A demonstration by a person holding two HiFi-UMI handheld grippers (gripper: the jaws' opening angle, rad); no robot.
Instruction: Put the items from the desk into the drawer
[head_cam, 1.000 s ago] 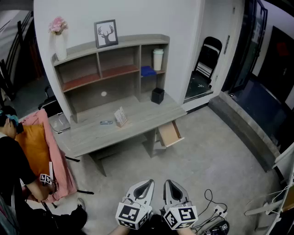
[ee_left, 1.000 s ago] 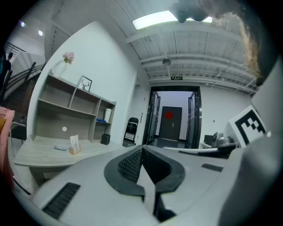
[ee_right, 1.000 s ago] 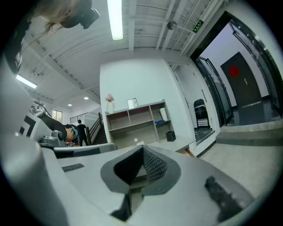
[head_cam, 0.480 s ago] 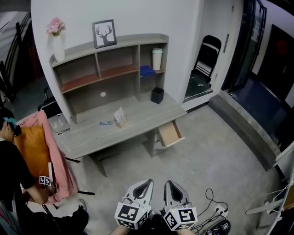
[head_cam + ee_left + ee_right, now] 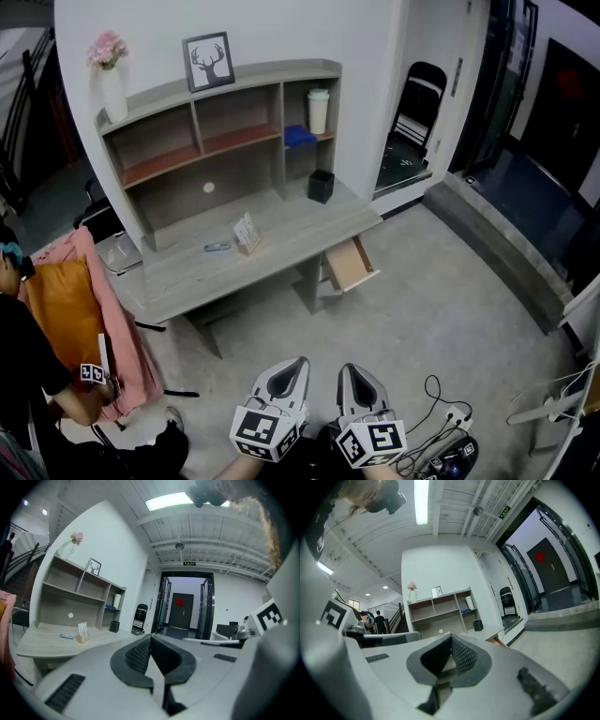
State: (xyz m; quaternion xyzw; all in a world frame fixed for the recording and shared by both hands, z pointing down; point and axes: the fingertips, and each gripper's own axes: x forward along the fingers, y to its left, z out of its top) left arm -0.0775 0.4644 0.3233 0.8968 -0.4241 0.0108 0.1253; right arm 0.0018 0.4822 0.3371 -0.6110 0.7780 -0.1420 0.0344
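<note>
The grey desk with its shelf unit stands against the white wall, a few steps ahead. On its top lie a small grey object and a small card stand; a black box sits at the right end. The drawer under the desk's right side stands pulled out. My left gripper and right gripper are low at the bottom of the head view, side by side, far from the desk. Both are shut with nothing between the jaws. The desk also shows in the left gripper view, the shelves in the right.
A white cup and a blue item sit in the shelves; a vase and framed picture stand on top. A person crouches at the left by an orange and pink chair. Cables lie at the lower right. A folding chair stands in the doorway.
The view has shifted slightly; the desk sits a little lower and nearer in the frame. Both grippers stay shut and keep their places at the bottom.
</note>
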